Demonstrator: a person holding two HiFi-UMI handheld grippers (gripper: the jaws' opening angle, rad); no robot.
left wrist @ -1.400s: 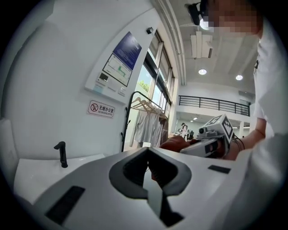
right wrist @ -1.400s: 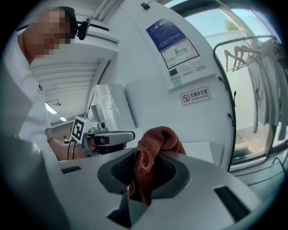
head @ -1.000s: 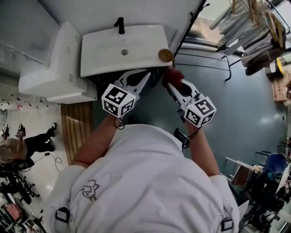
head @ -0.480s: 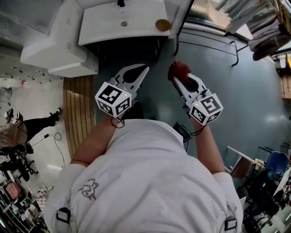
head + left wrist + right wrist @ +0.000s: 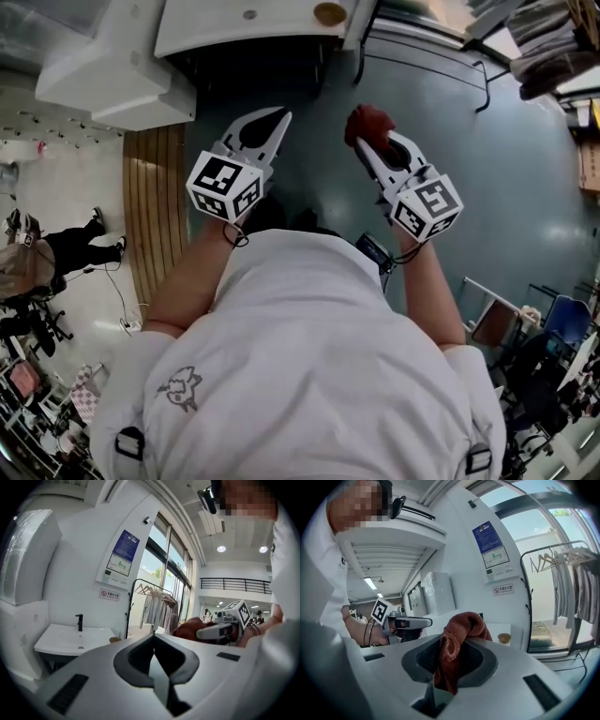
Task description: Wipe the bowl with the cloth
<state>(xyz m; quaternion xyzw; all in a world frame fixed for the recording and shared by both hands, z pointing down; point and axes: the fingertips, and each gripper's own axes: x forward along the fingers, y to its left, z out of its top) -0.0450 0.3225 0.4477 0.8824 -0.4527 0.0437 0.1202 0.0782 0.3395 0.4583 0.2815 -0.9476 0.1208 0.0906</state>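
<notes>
Head view: left hand-held gripper [image 5: 281, 117] closed, nothing held; right hand-held gripper [image 5: 364, 142] clamps red cloth [image 5: 367, 122]. Bowl [image 5: 330, 13] far, on sink [image 5: 216, 33].
Left gripper view: jaws together.
Right gripper view: cloth bunched between jaws.

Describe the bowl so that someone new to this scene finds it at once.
Start at the white washbasin at the top of the head view. On its flat rim, at the right-hand end, sits the bowl, which is small, round and brown. It is the only brown thing on that white top.
</notes>
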